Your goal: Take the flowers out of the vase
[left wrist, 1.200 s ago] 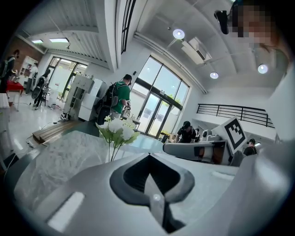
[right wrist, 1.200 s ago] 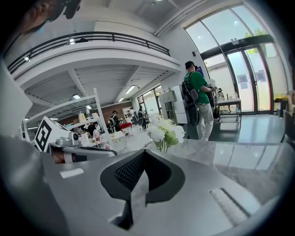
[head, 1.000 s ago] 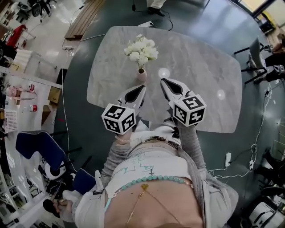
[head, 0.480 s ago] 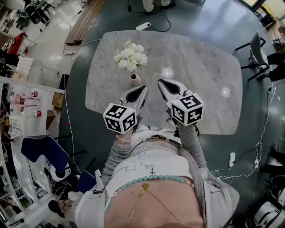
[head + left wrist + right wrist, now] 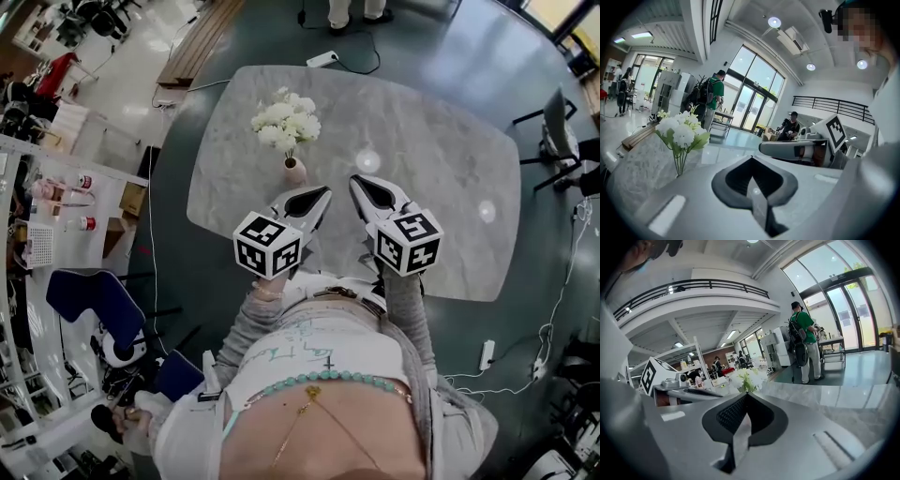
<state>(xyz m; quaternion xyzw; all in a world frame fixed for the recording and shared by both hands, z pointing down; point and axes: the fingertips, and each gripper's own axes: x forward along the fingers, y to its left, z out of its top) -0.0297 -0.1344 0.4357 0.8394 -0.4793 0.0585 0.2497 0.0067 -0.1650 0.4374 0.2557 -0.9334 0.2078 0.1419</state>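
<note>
A bunch of white flowers (image 5: 286, 120) with green stems stands in a small pinkish vase (image 5: 294, 172) on the left half of the grey marble table (image 5: 431, 141). My left gripper (image 5: 323, 191) hovers just right of and in front of the vase, jaws shut and empty. My right gripper (image 5: 359, 180) floats beside it further right, also shut with nothing in it. In the left gripper view the flowers (image 5: 681, 130) rise to the left of the closed jaws (image 5: 751, 159). The flowers (image 5: 747, 377) show just beyond the closed jaws (image 5: 746, 394) in the right gripper view.
A person in a green top (image 5: 804, 331) stands beyond the table's far side. Chairs (image 5: 562, 141) are at the right, a blue chair (image 5: 89, 300) and shelves with small items (image 5: 66, 192) at the left. A power strip (image 5: 323, 58) lies on the floor.
Both grippers have edged forward over the table. The left gripper's tip, earlier straight in front of the vase, now lies just to its right. Both stay shut.
</note>
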